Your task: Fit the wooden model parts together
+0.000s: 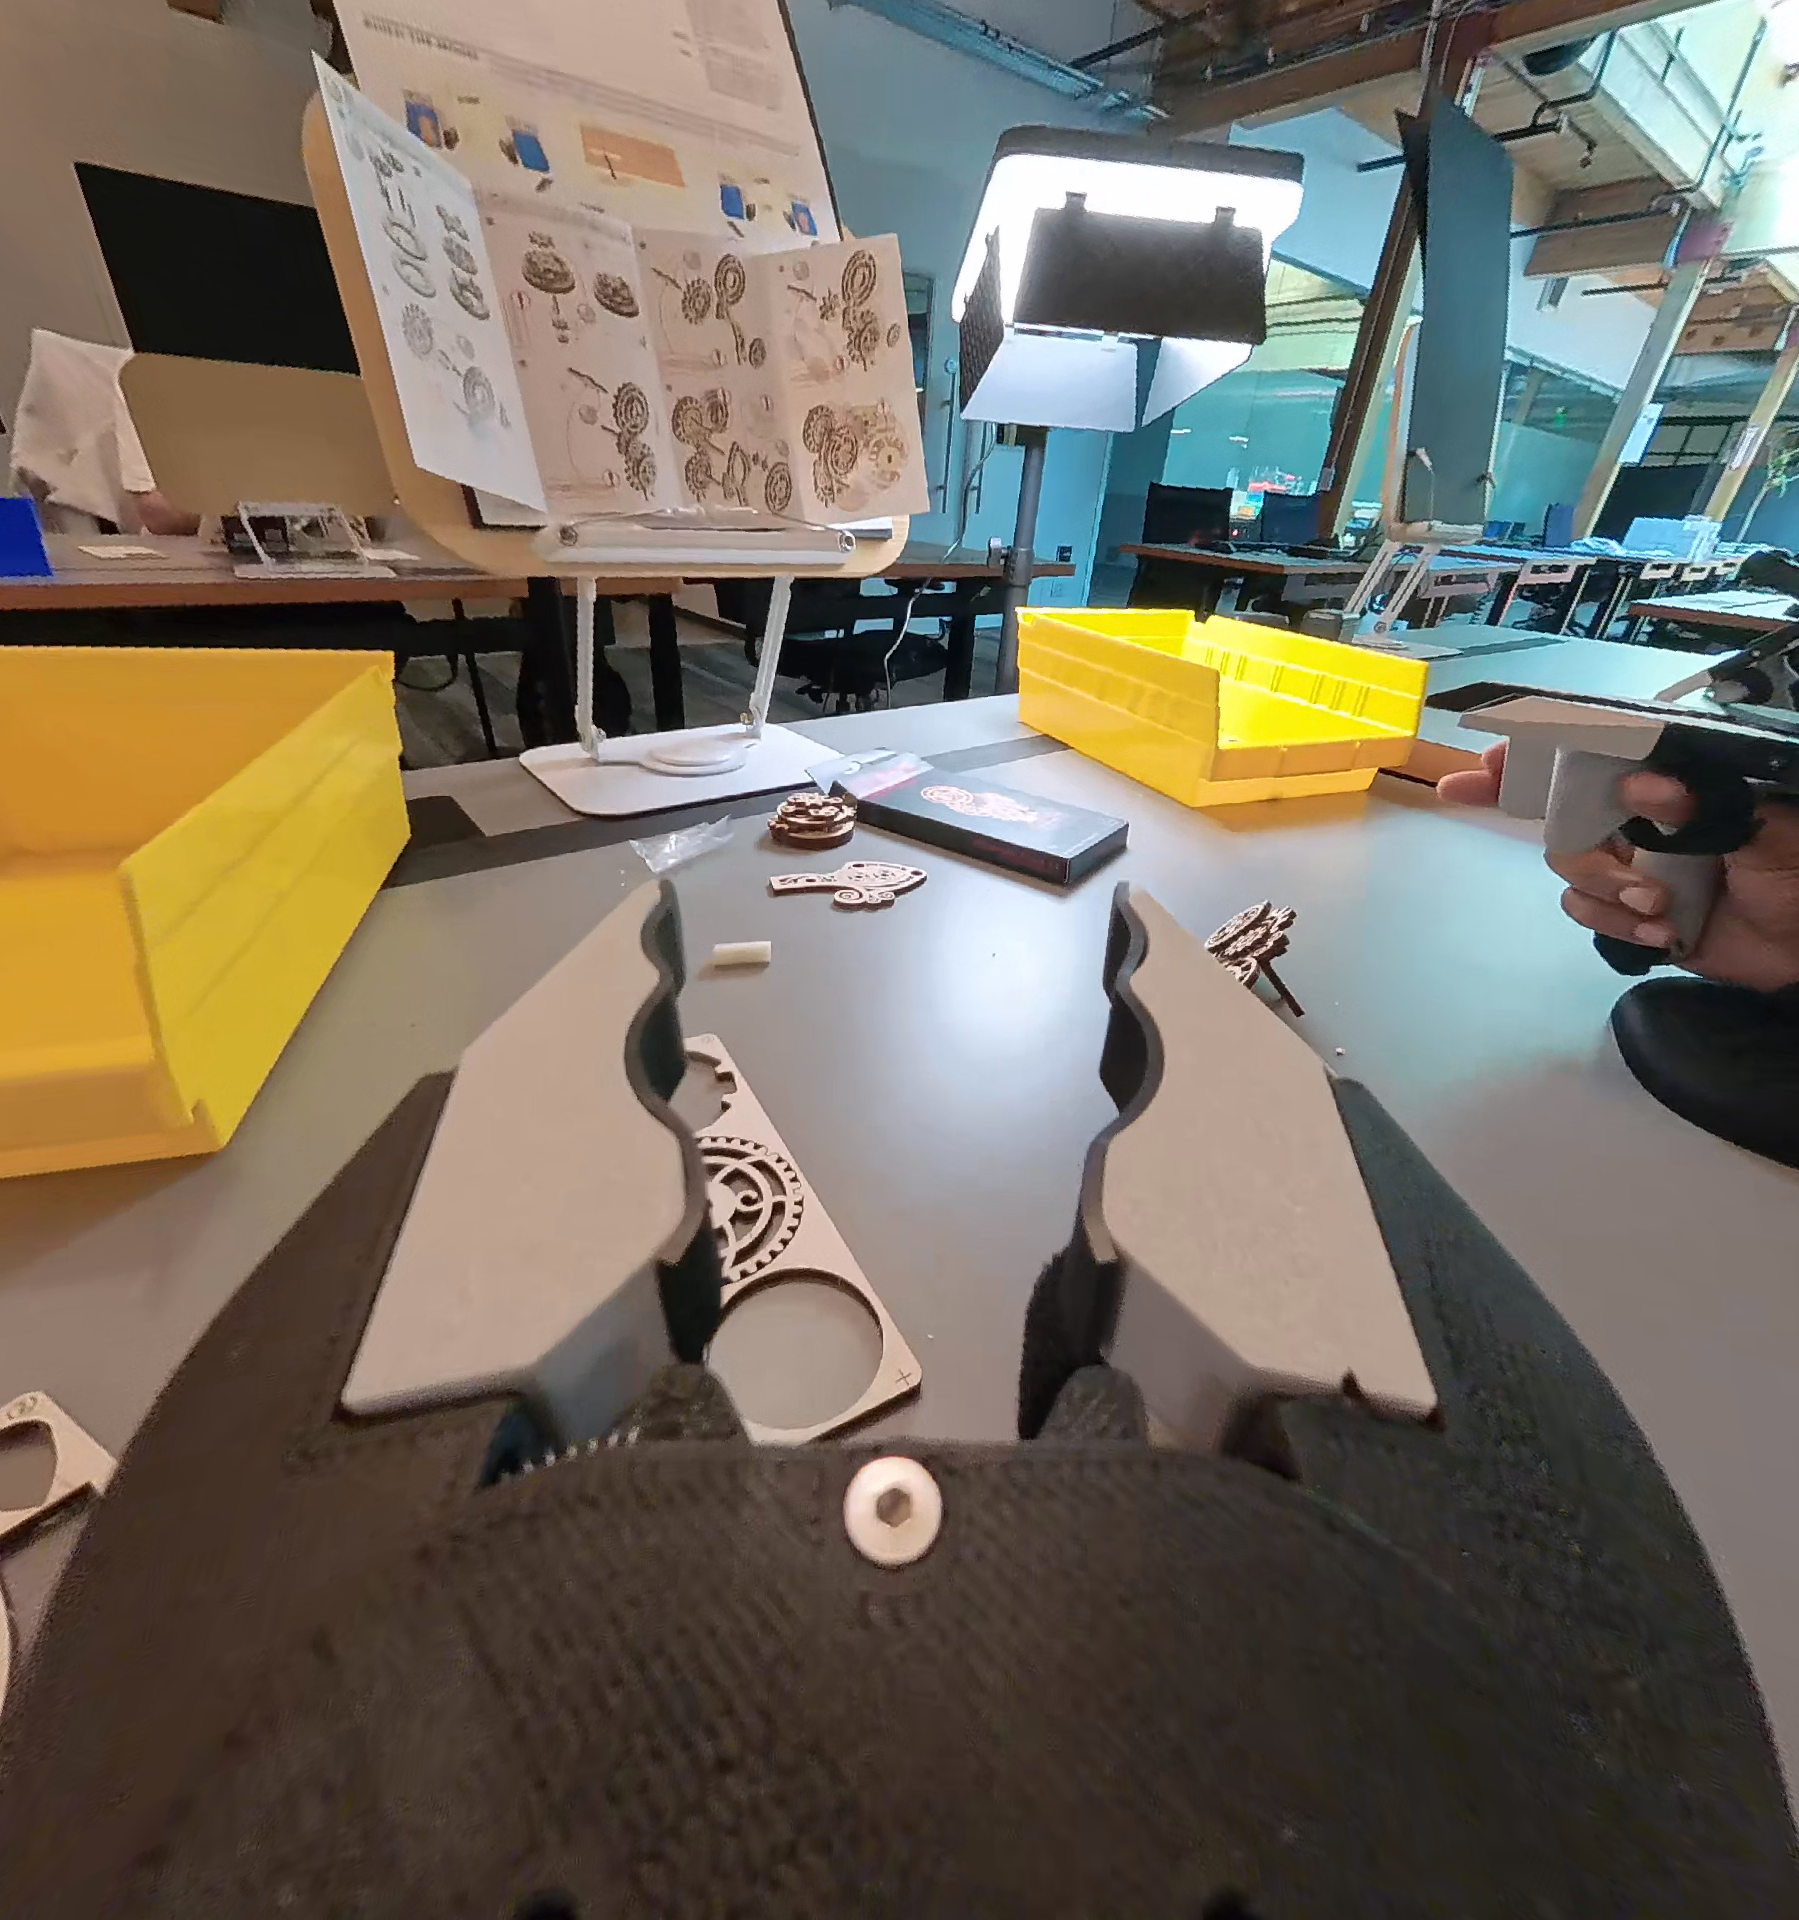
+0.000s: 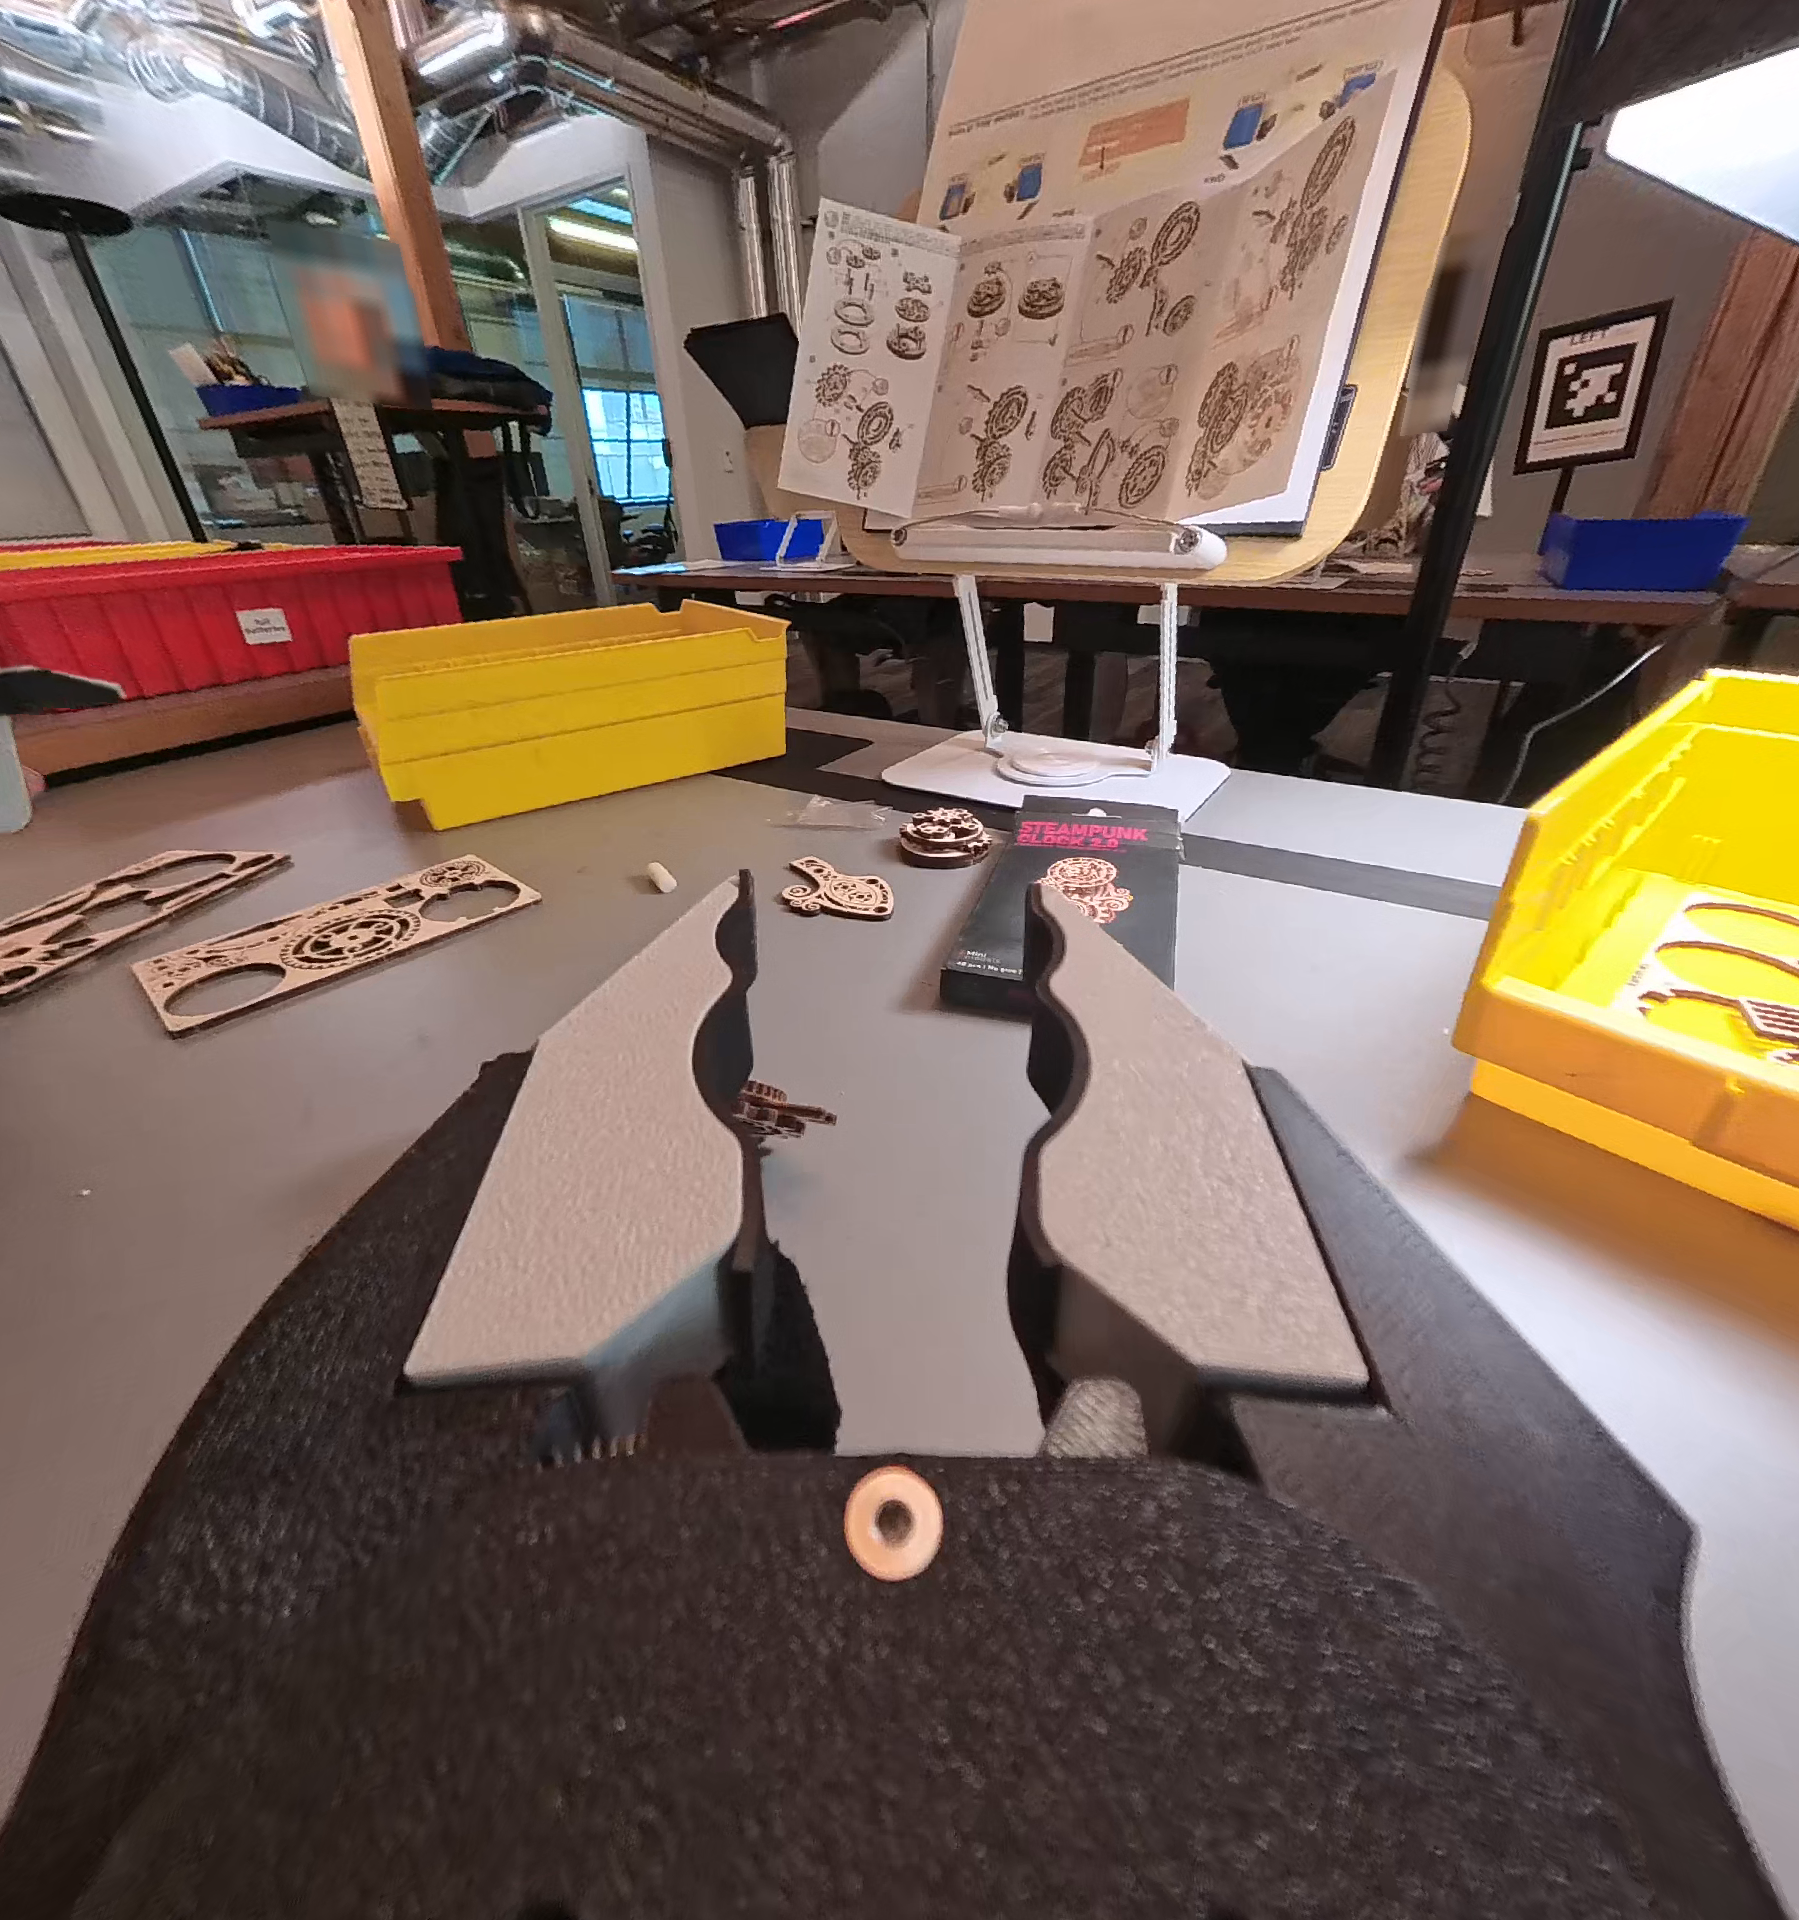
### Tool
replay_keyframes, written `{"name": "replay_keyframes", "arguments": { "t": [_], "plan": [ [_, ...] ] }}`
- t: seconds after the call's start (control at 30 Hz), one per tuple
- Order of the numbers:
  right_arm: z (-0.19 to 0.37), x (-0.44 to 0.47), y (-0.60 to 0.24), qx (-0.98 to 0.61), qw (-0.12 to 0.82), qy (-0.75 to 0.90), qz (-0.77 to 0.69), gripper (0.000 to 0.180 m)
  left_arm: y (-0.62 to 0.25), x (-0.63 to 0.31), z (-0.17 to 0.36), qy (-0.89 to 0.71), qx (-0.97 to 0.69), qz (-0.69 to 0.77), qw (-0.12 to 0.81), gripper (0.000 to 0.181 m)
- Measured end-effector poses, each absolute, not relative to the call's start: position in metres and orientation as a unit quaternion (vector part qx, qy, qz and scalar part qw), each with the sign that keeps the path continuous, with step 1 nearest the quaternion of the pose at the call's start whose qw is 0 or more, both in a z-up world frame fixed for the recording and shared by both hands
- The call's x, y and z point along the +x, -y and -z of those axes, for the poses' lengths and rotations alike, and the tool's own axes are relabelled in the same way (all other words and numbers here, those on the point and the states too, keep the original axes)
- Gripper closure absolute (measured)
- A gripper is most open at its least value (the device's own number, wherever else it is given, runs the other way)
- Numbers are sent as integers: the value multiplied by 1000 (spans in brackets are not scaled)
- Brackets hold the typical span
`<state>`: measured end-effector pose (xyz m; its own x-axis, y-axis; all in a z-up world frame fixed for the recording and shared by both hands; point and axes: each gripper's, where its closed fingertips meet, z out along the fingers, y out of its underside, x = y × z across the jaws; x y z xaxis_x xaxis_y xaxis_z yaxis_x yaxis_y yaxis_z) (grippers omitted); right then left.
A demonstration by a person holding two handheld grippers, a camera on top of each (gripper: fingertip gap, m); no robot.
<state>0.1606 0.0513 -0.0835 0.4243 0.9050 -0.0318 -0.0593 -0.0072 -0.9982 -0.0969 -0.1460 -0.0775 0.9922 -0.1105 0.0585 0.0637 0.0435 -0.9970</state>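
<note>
My left gripper (image 1: pixel 893 904) is open and empty, low over a wooden sheet with gear cut-outs (image 1: pixel 801 1278). A second sheet (image 1: pixel 1 1538) lies at the lower left. My right gripper (image 2: pixel 890 894) is open; a small gear with an axle (image 2: pixel 781 1107) lies on the table between its fingers, next to the left finger. This gear also shows in the left wrist view (image 1: pixel 1253 940). Ahead lie a stacked gear assembly (image 2: pixel 942 836), a flat ornate part (image 2: pixel 838 891) and a white peg (image 2: pixel 661 876). Two sheets (image 2: pixel 334 940) lie to the left.
A black box (image 2: pixel 1082 904) lies ahead of the right finger. Yellow bins stand at the left (image 1: pixel 147 883) and back right (image 1: pixel 1217 707); one (image 2: pixel 1653 1039) holds a wooden sheet. An instruction stand (image 1: pixel 666 758) stands behind. A hand (image 1: pixel 1757 904) holds the right gripper.
</note>
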Motion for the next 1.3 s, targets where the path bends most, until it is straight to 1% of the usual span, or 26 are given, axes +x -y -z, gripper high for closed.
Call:
{"name": "replay_keyframes", "arguments": {
  "t": [0.1,0.23,0.4,0.57,0.67,0.8,1.0,1.17,1.3],
  "plan": [
    [82,160,-49,-585,605,360,-402,131,144,-96,81,-19,-694,53,718,97],
    [80,161,-48,-582,606,357,-407,133,140,-92,87,-28,-707,46,705,99],
    [81,160,-48,-585,605,359,-403,133,131,-86,101,-32,-728,68,682,97],
    [82,163,-51,-588,610,356,-394,134,142,-98,77,-7,-684,38,728,98],
    [85,165,-54,-594,611,355,-385,134,147,-103,72,3,-673,36,739,98],
    [88,165,-56,-599,611,356,-376,134,146,-104,72,5,-677,33,735,100],
    [91,157,-46,-603,612,394,-326,130,143,-114,84,16,-711,-41,702,113],
    [78,149,-36,-602,622,400,-301,127,141,-115,79,26,-718,-49,694,113],
    [75,150,-34,-616,599,401,-316,127,139,-103,68,14,-722,-28,691,111]
  ]
}}
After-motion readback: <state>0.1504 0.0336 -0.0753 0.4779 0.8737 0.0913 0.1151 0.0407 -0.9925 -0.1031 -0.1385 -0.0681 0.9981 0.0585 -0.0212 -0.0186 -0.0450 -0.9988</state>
